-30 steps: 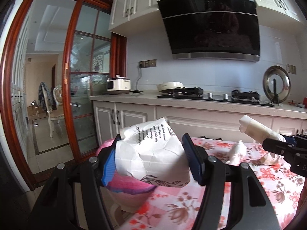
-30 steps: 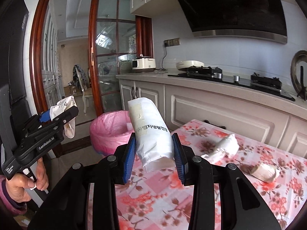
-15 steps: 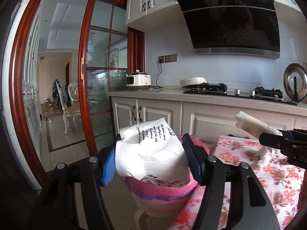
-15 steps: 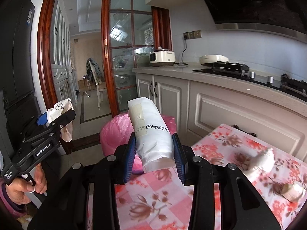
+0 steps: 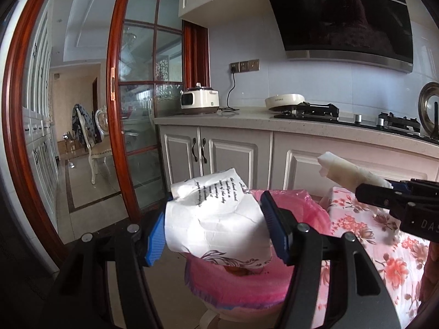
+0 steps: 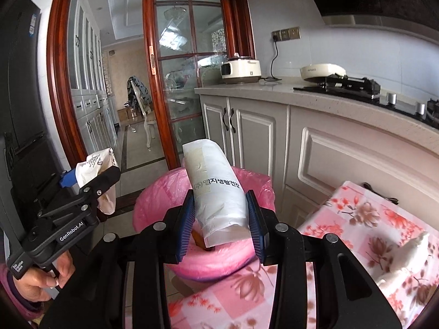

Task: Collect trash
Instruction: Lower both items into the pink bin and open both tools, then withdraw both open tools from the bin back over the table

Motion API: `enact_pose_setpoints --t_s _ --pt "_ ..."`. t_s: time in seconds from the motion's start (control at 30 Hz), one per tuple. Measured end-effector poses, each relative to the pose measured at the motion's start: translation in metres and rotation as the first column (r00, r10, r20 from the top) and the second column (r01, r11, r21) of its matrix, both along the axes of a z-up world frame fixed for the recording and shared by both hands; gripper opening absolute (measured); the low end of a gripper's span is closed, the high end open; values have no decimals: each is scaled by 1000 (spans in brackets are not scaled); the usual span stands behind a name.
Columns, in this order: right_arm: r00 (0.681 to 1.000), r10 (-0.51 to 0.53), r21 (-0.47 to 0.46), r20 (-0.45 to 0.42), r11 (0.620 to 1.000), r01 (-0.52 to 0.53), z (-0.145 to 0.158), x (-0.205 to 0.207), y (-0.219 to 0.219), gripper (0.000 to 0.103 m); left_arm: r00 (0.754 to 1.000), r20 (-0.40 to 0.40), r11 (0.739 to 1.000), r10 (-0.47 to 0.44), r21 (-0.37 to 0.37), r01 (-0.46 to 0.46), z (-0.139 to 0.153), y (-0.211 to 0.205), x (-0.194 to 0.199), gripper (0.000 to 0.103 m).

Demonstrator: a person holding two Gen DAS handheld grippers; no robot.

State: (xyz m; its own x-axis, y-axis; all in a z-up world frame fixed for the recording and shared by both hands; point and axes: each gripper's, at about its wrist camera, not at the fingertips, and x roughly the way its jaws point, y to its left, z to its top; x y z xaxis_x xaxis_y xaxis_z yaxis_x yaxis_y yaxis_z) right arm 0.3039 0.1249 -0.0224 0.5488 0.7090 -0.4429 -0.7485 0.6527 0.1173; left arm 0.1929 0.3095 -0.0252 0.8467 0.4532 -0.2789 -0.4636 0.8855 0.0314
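With both grippers clamped on trash, the left gripper [image 5: 215,231] on crumpled paper [image 5: 219,213] and the right gripper [image 6: 219,227] on a white packet [image 6: 216,192], each load should be centred over the pink-lined bin [image 6: 153,200], seemingly just ahead, before its jaws part.

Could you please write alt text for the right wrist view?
The right tongs grip a white packet above a pink-lined bin. At left, the left tongs hold crumpled paper; a floral tablecloth lies at right.

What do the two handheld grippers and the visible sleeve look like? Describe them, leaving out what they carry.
Both grippers, left and right, are matte black with silver screws and ribbed blue pads. The left one bears white "GenRobot.AI" lettering. The hand gripping it wears a pink sleeve.
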Motion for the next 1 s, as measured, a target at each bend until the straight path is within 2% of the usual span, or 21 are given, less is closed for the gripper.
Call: enact_pose_setpoints --t_s 0.23,0.33,0.4,0.53,0.7,0.83,0.9,1.0 --pt "999 18 -15 -44 1000 -19 -15 35 27 38 999 -33 999 3 -34 -4 -17 23 41 62" --pt "996 42 -8 -73 999 -43 -22 49 37 41 998 -55 999 -1 -44 -1 -25 35 57 62" --pt "994 59 -4 -91 998 -59 -25 57 44 46 997 -73 999 -9 -44 6 -31 42 66 62" --pt "993 69 12 -95 998 -68 -24 63 42 52 997 -80 999 11 -38 -14 -37 51 72 77" --pt "995 43 26 -94 999 -40 -22 59 25 54 996 -81 998 41 -33 -44 -39 51 69 80" --pt "995 2 46 -98 999 2 -16 47 -7 54 997 -63 999 51 -7 -51 -30 35 59 93" --pt "995 -19 53 -99 998 25 -14 40 -23 58 998 -48 1000 31 0 -31 -23 19 52 97" --pt "994 -58 58 -95 996 63 -11 29 -53 62 1000 -29 1000 -7 14 7 -13 -6 45 98"
